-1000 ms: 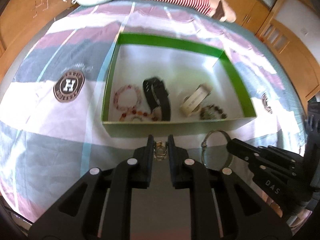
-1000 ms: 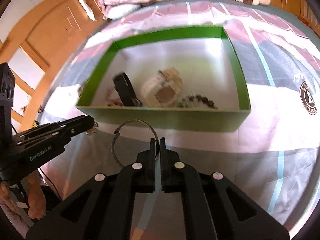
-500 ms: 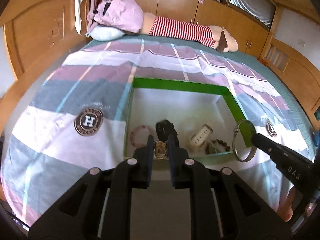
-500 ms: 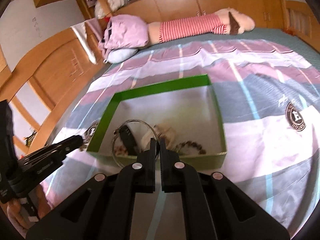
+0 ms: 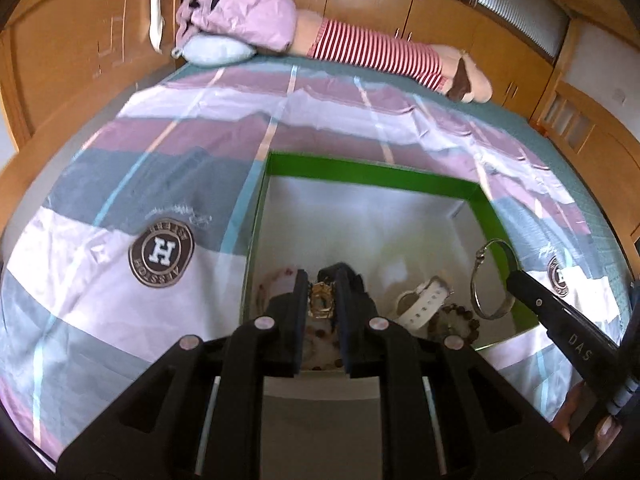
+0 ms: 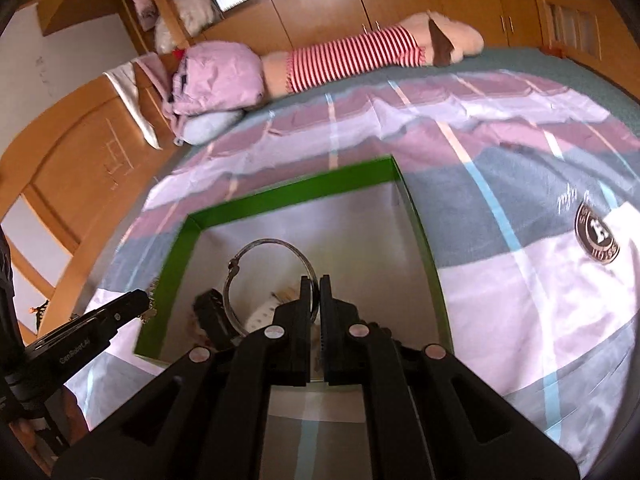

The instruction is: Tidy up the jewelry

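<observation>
A green-walled box (image 5: 372, 174) with a white floor lies on the bed. My left gripper (image 5: 322, 284) is shut on a small gold ornament (image 5: 321, 300) and holds it above the box's near left part. My right gripper (image 6: 314, 286) is shut on a thin silver bangle (image 6: 256, 250), held above the box (image 6: 280, 196); the bangle also shows in the left wrist view (image 5: 486, 280). In the box lie a white watch (image 5: 422, 300), a dark bead bracelet (image 5: 456, 322), a pink bead bracelet (image 5: 276, 280) and a black band (image 6: 212, 312).
The bed has a striped pink, grey and white cover (image 5: 120, 200) with round H badges (image 5: 161, 253). A pink bag (image 5: 240, 16) and a striped plush toy (image 5: 380, 54) lie at the far edge. Wooden cabinets surround the bed.
Both grippers have risen from the cover in front of the box and moved forward over it, each carrying its piece. The view now takes in more of the room.
</observation>
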Motion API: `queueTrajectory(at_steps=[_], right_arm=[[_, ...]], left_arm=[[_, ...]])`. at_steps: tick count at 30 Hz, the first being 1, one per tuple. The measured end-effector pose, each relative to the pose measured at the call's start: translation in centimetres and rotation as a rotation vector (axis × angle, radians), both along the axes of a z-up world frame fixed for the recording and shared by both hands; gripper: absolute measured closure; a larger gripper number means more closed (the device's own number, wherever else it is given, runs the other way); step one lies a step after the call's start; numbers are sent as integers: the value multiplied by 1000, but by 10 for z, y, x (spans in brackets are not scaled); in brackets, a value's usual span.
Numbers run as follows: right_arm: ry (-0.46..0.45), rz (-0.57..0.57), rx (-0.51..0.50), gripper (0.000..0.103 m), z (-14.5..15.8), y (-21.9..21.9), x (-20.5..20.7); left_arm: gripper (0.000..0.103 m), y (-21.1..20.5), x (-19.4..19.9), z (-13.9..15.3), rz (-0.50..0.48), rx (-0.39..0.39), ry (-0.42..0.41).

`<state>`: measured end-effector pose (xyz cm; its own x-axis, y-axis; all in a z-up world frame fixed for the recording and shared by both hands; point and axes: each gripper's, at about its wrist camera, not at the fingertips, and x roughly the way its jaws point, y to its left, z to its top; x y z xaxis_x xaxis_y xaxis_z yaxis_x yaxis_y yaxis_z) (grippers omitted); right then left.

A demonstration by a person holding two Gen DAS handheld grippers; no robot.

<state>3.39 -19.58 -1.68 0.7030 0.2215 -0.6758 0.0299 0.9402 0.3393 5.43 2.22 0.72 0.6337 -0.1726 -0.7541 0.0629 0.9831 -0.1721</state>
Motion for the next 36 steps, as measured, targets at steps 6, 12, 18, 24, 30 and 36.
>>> queueTrajectory(at_steps=[6,12,18,24,30,36], right_arm=[[57,6,-22,99,-14,2,8],[91,18,-21,87,-19,5,9],[71,4,11,77,-12,2,4],[53,24,-8,63,1,8,-8],[-11,39,-66,25,25,13,-46],[-21,30,-112,8,26,17,-69]], left_arm=[[89,-2,10,-20,-10,-22,67],[86,-6,8,-25,-4,4,73],[79,-10,3,-18,-14,9,63],[71,-10,-13,-5,-23,14,40],[46,-11,-57,14,-11,93,-9],[18,-9,-92,30,15,143,-128]])
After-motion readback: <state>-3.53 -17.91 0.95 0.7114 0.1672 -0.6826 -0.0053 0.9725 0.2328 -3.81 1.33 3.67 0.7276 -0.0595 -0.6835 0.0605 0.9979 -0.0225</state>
